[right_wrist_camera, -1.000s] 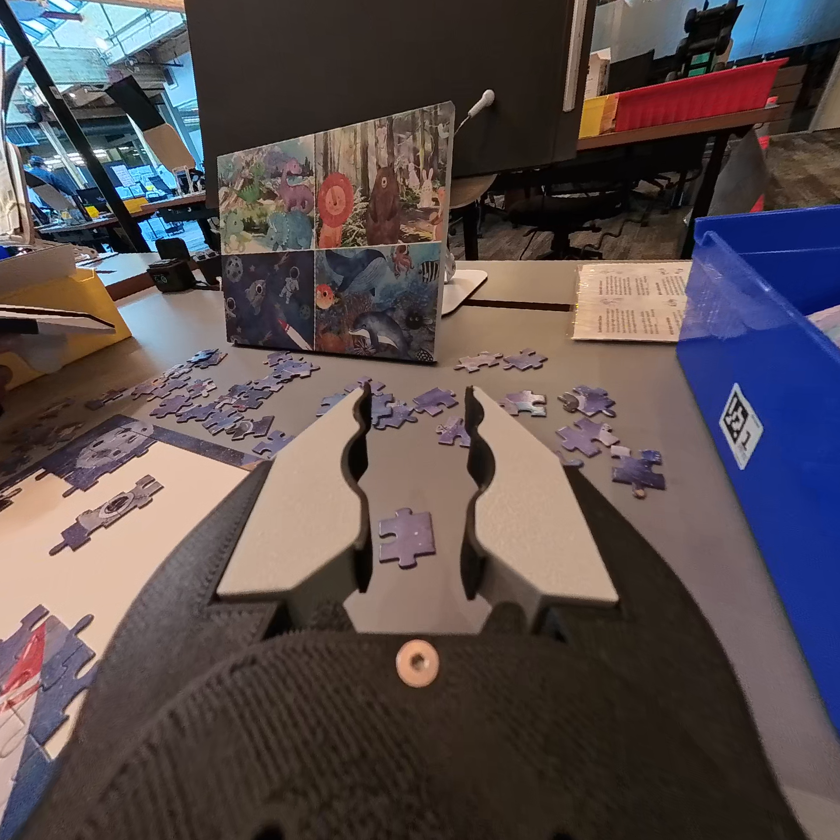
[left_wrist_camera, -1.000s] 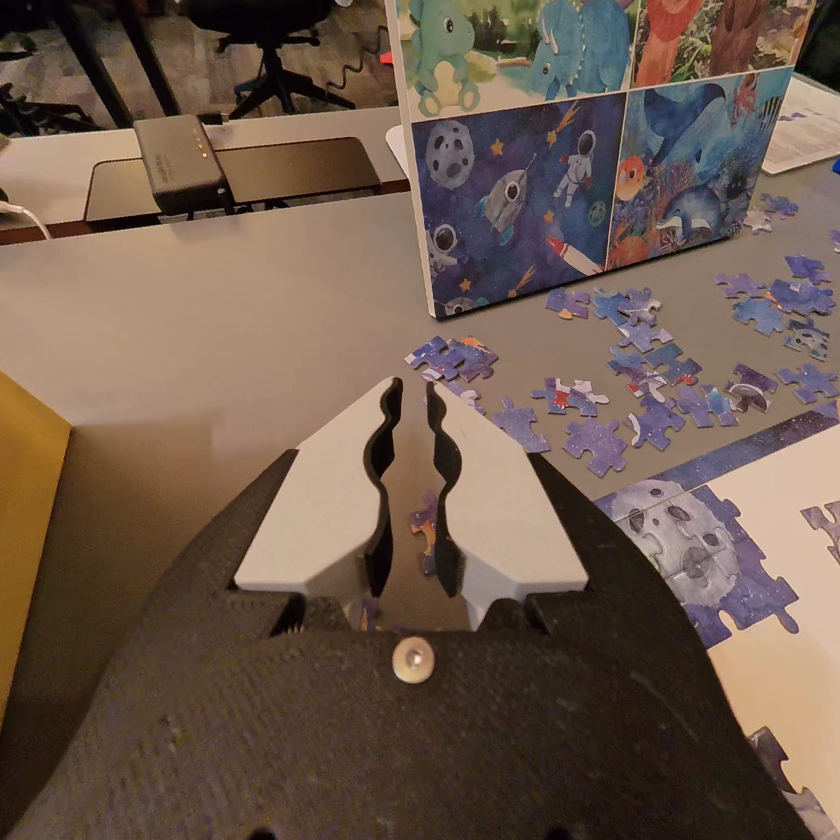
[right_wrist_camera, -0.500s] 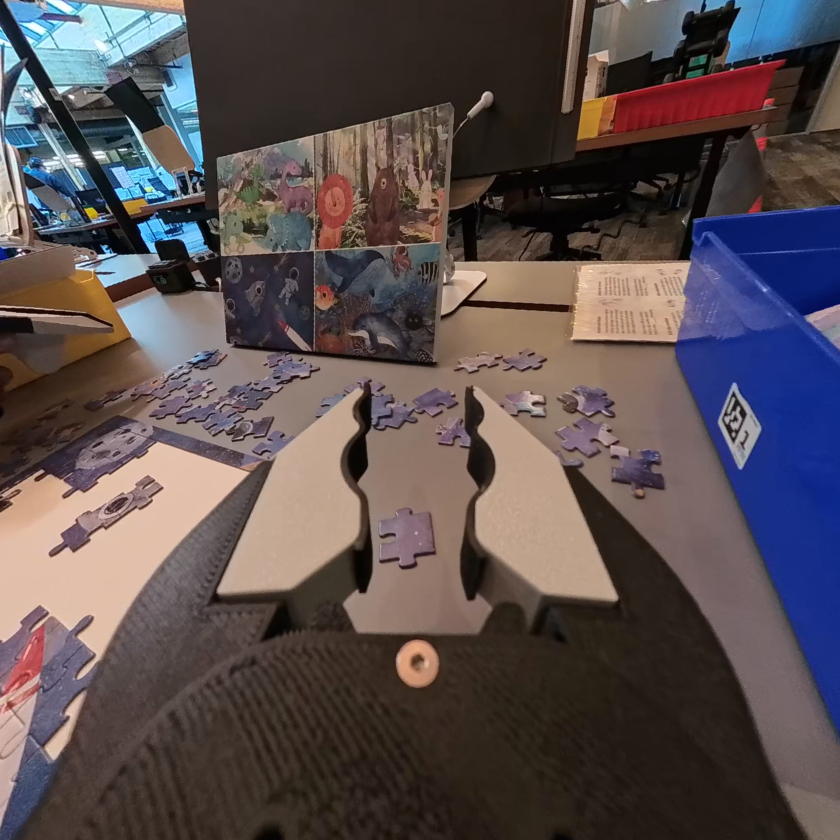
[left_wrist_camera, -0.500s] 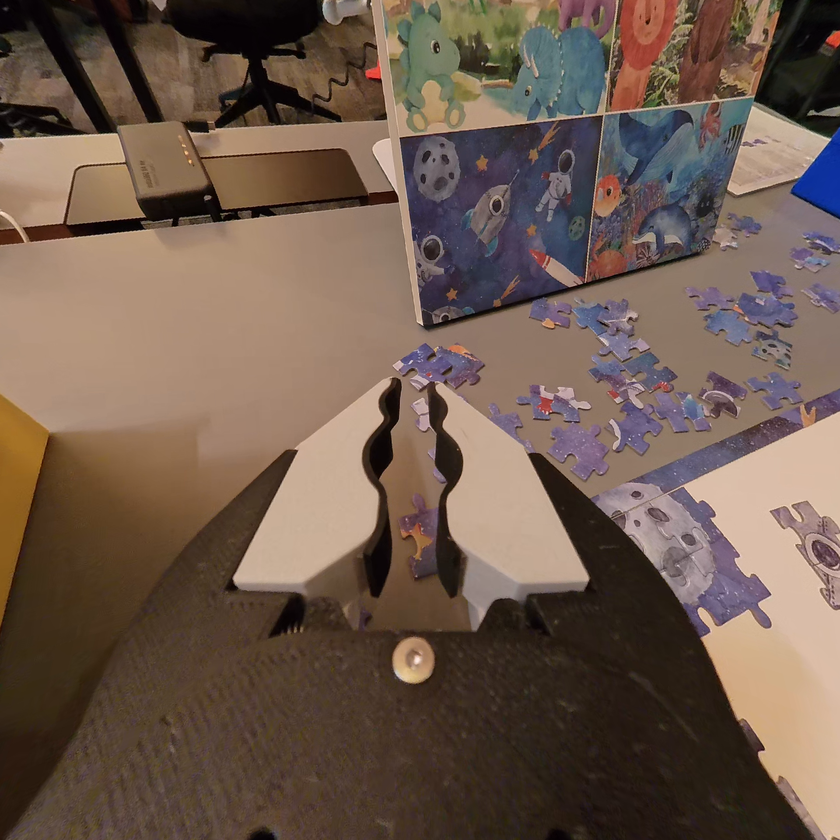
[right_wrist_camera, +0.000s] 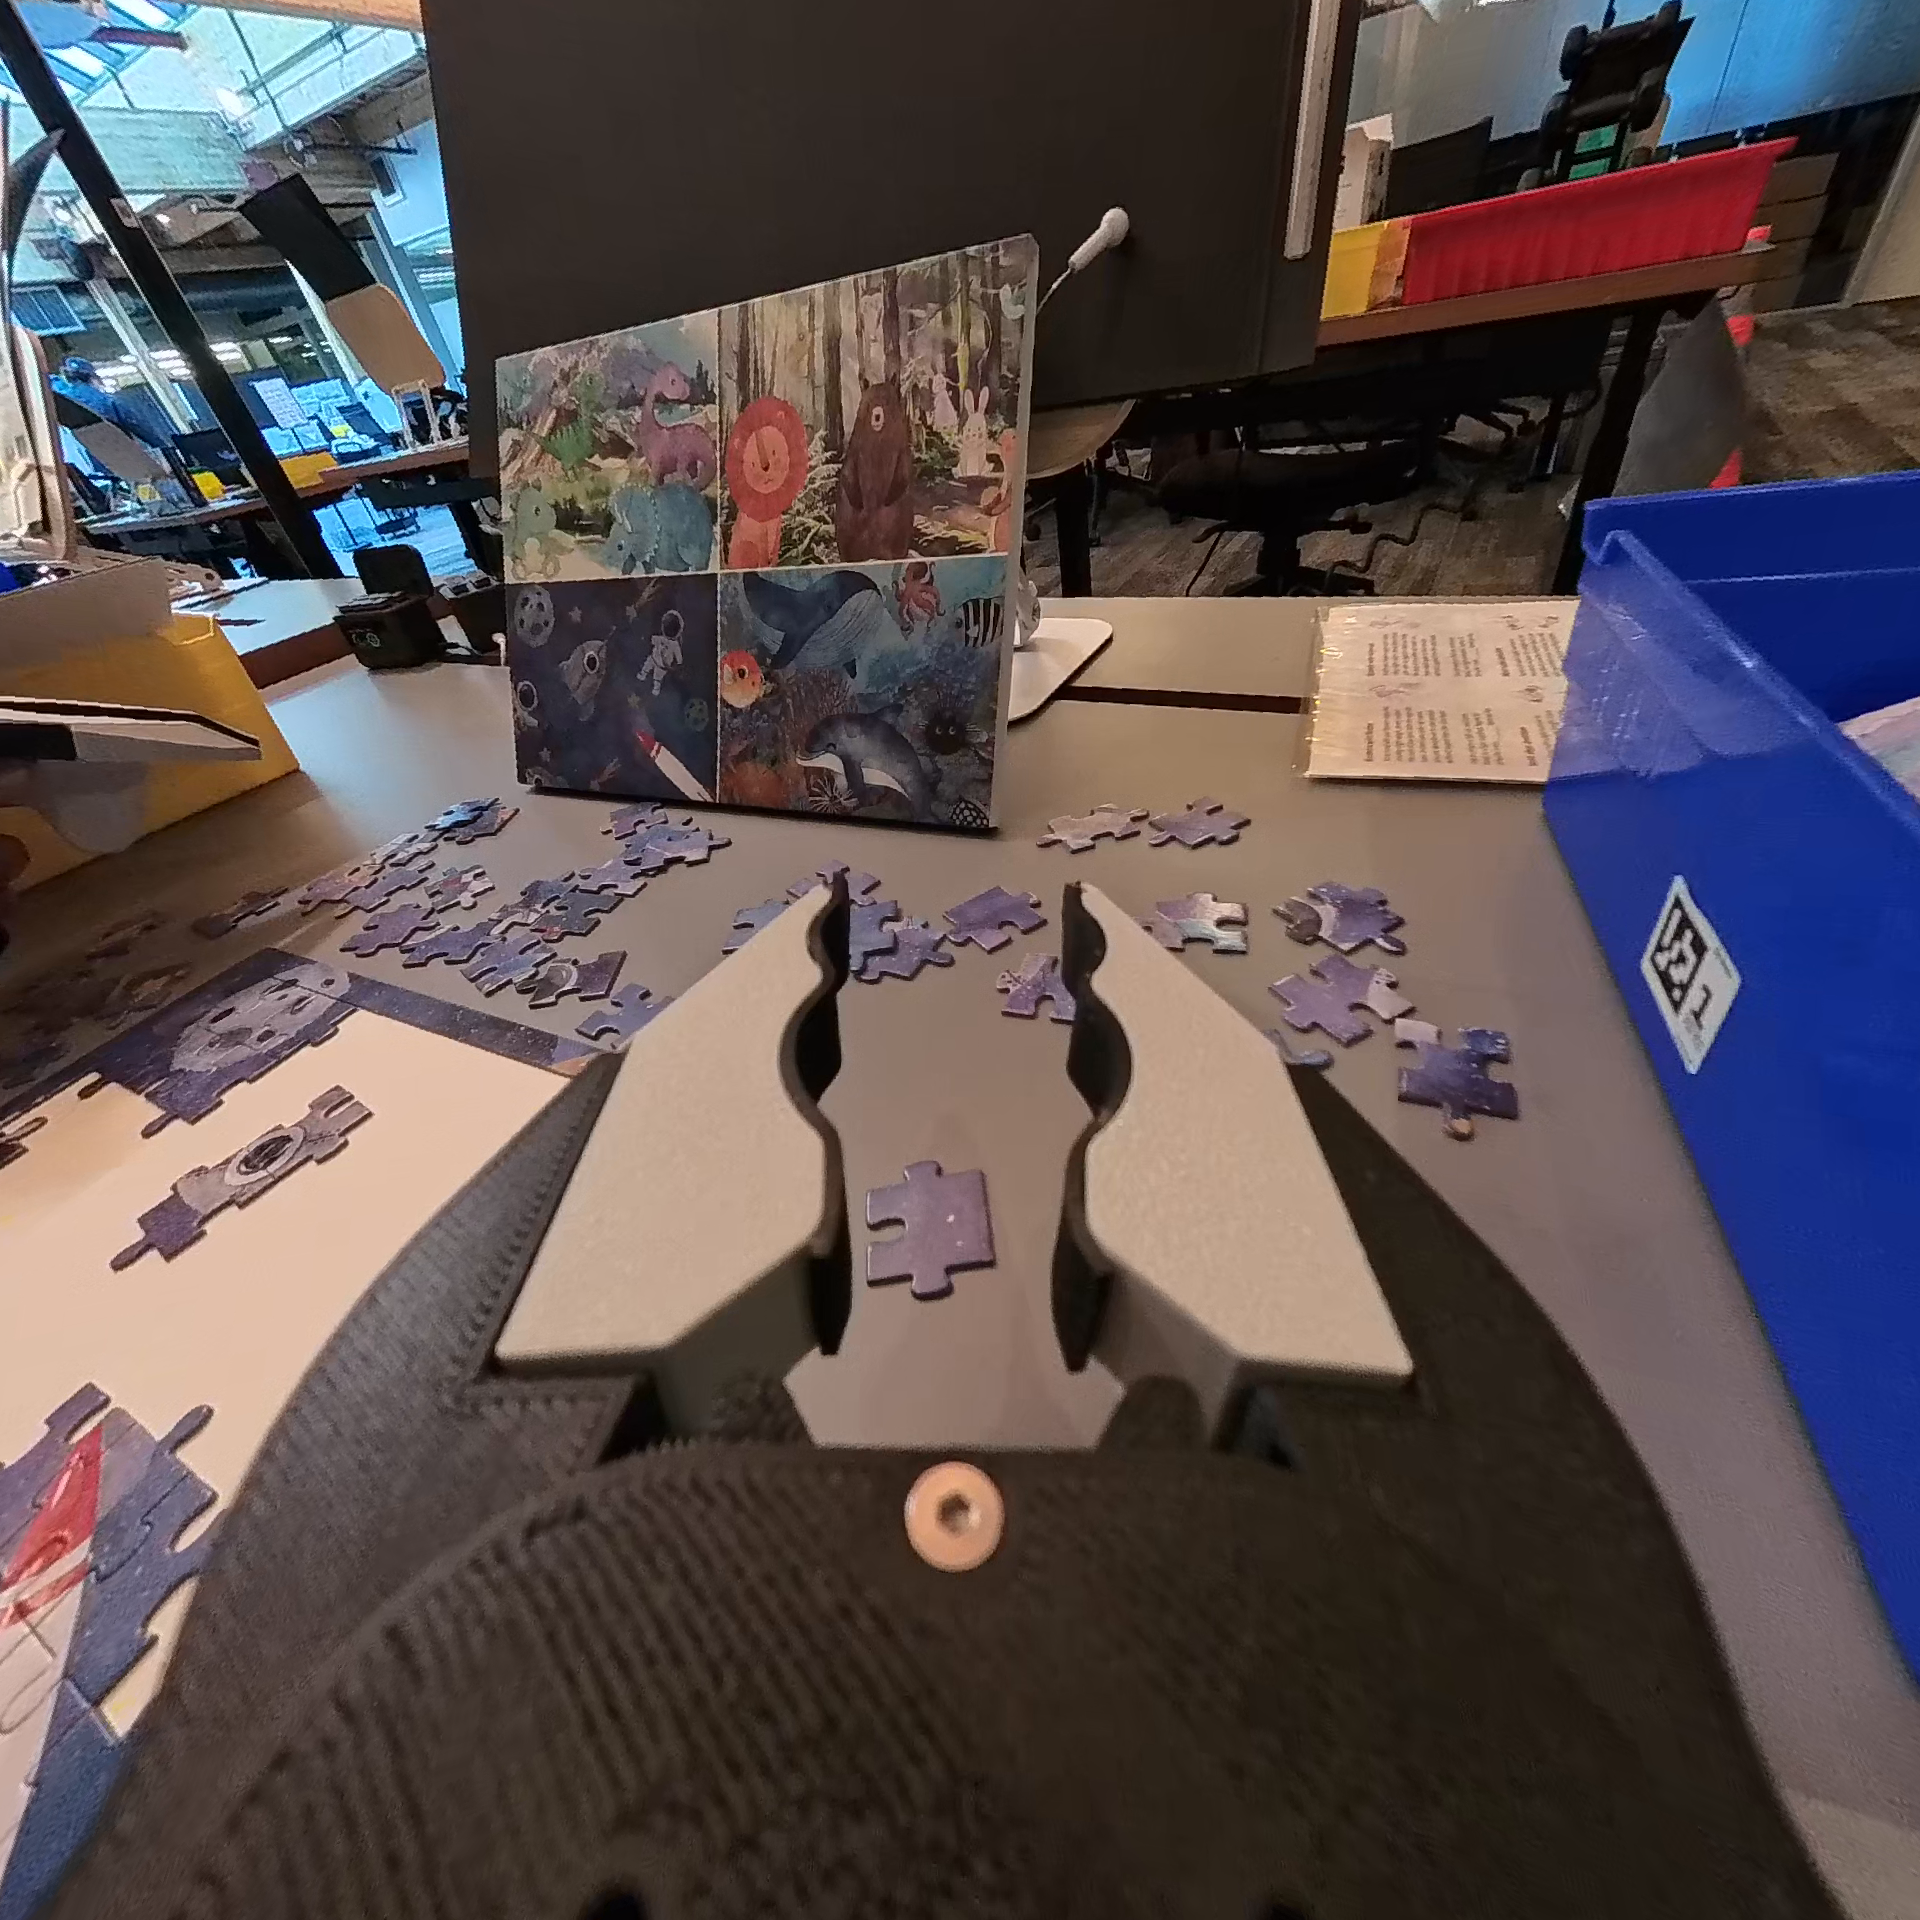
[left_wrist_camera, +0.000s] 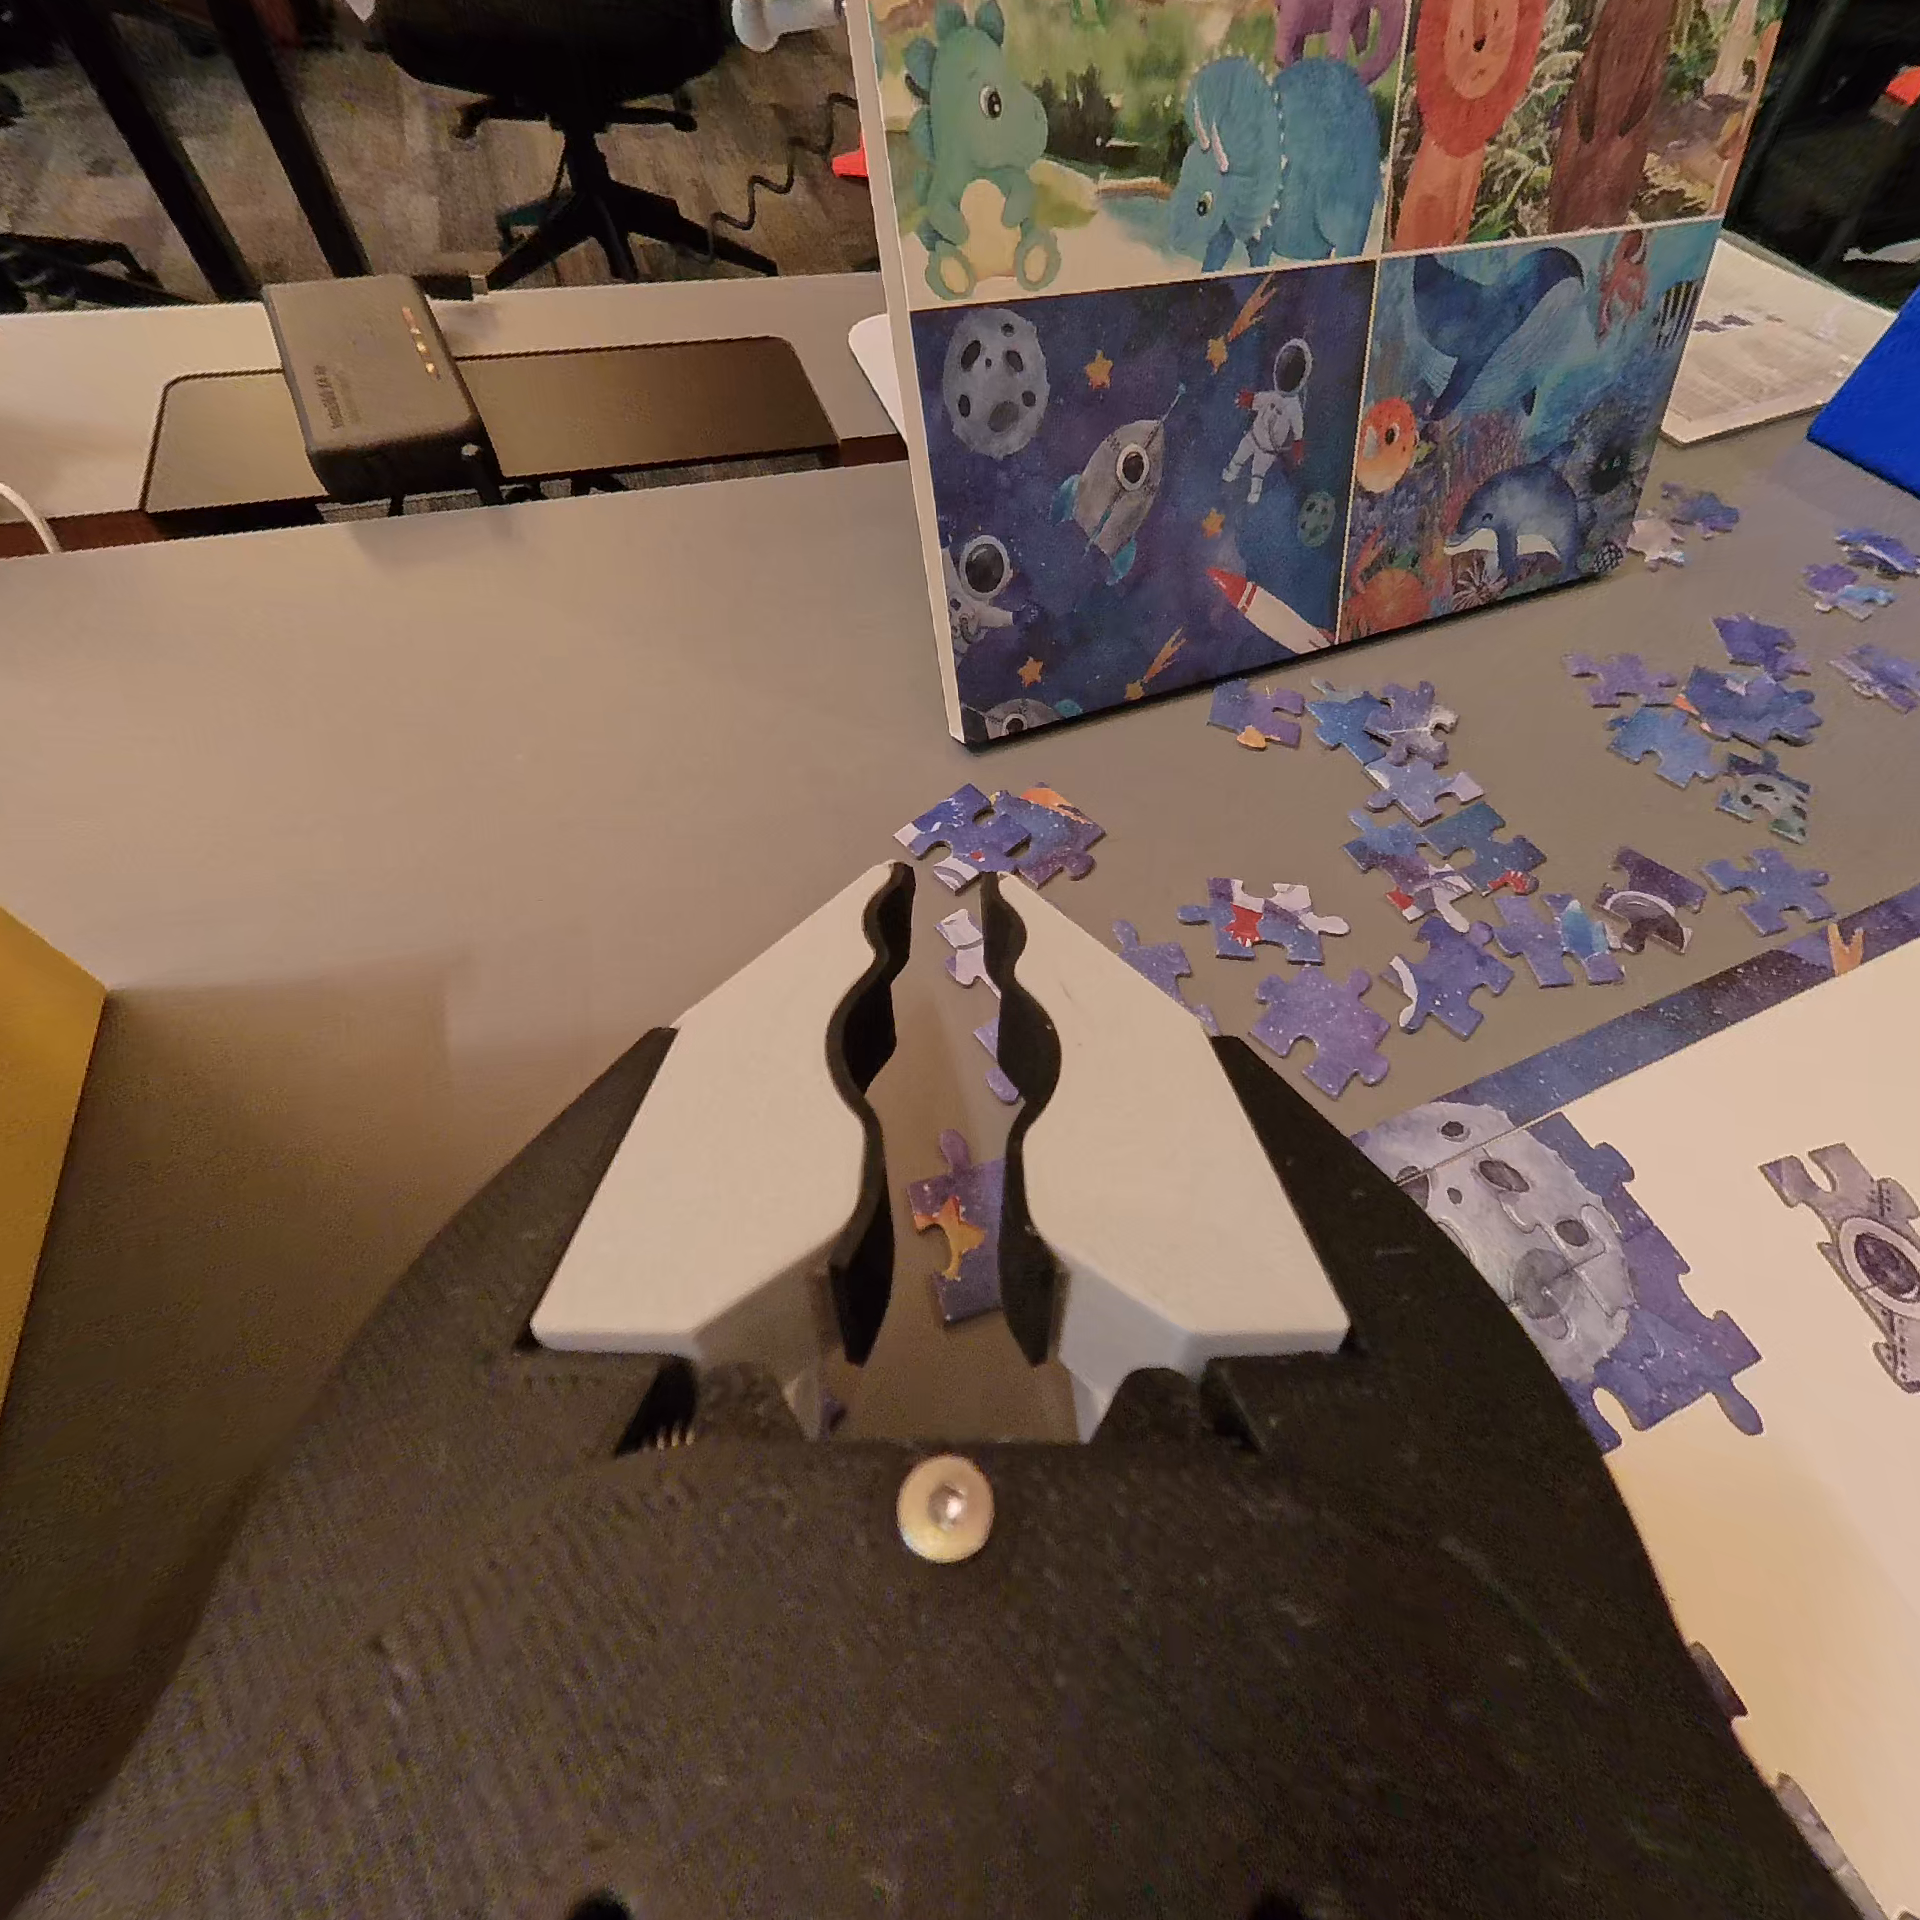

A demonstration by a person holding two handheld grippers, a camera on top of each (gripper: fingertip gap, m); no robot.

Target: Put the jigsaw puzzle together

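Left gripper (left_wrist_camera: pixel 943 883): nearly closed, only a narrow slit between the wavy black pads (left_wrist_camera: pixel 862 1049). In the slit, a purple piece with an orange star (left_wrist_camera: pixel 961 1236) close against the right pad; pinched or merely lying below, cannot tell. Tilted downward over the grey table (left_wrist_camera: pixel 468 727), tips just short of a joined pair of pieces (left_wrist_camera: pixel 997 831). Wide bare tabletop to the left, up to a yellow box (left_wrist_camera: pixel 42 1091) at the left edge. To the right, scattered loose pieces (left_wrist_camera: pixel 1455 883), then the white puzzle board (left_wrist_camera: pixel 1714 1091) with a moon section (left_wrist_camera: pixel 1538 1247) along its edge. Ahead, a picture box (left_wrist_camera: pixel 1299 416) standing upright; a dark device (left_wrist_camera: pixel 364 384) past the far edge.

Right gripper (right_wrist_camera: pixel 956 899): spread wide, gripping nothing, held low and nearly level. Single purple piece (right_wrist_camera: pixel 930 1226) flat on the table between the fingers, clear of both pads. Blue bin (right_wrist_camera: pixel 1766 935) close along the right side, little room there; only a blue corner of it in the left view. Printed sheet (right_wrist_camera: pixel 1434 686) near the far edge. Left gripper side-on here at the left edge, raised above the table beside the yellow box.
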